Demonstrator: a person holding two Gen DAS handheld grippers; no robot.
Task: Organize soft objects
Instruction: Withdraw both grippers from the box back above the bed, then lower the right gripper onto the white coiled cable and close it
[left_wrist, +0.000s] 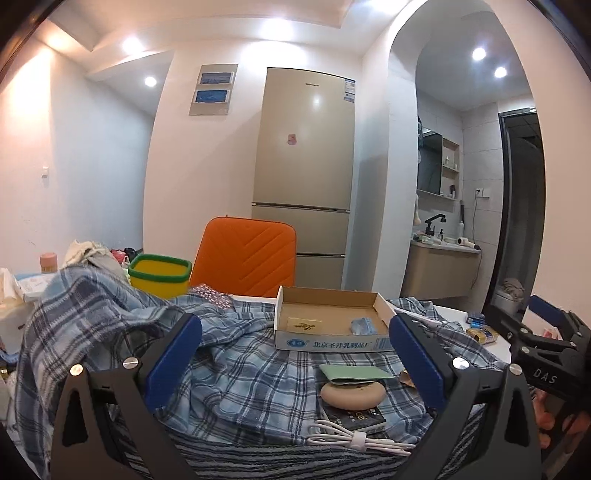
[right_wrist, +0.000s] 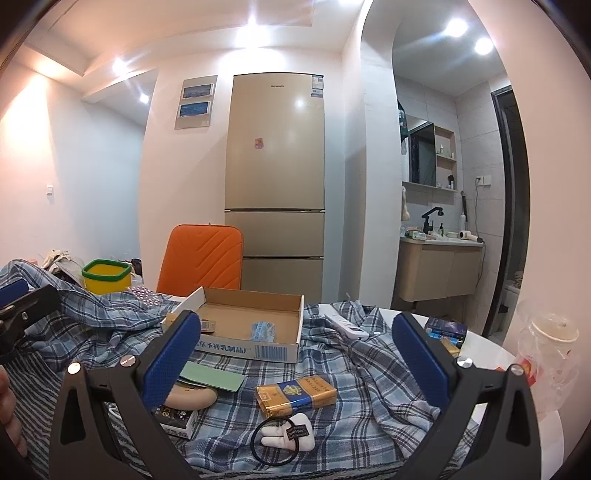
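A blue plaid shirt (left_wrist: 240, 369) lies crumpled across the table, also spread out in the right wrist view as the plaid shirt (right_wrist: 351, 373). On it rest a round beige soft pad (left_wrist: 352, 394), a white plush tooth charm (right_wrist: 290, 435) on a black hair tie, and a gold cigarette pack (right_wrist: 295, 394). My left gripper (left_wrist: 295, 354) hovers open just above the shirt, nothing between its blue pads. My right gripper (right_wrist: 295, 352) is open too, above the pack and the charm. The right gripper (left_wrist: 546, 332) shows at the left view's right edge.
An open cardboard box (left_wrist: 332, 321) sits mid-table. A yellow bin with a green rim (left_wrist: 160, 275) and an orange chair back (left_wrist: 245, 254) stand behind. A white cable (left_wrist: 354, 437), a green card (left_wrist: 351, 373), a power strip (right_wrist: 345, 325) and a bagged paper cup (right_wrist: 550, 339) lie about.
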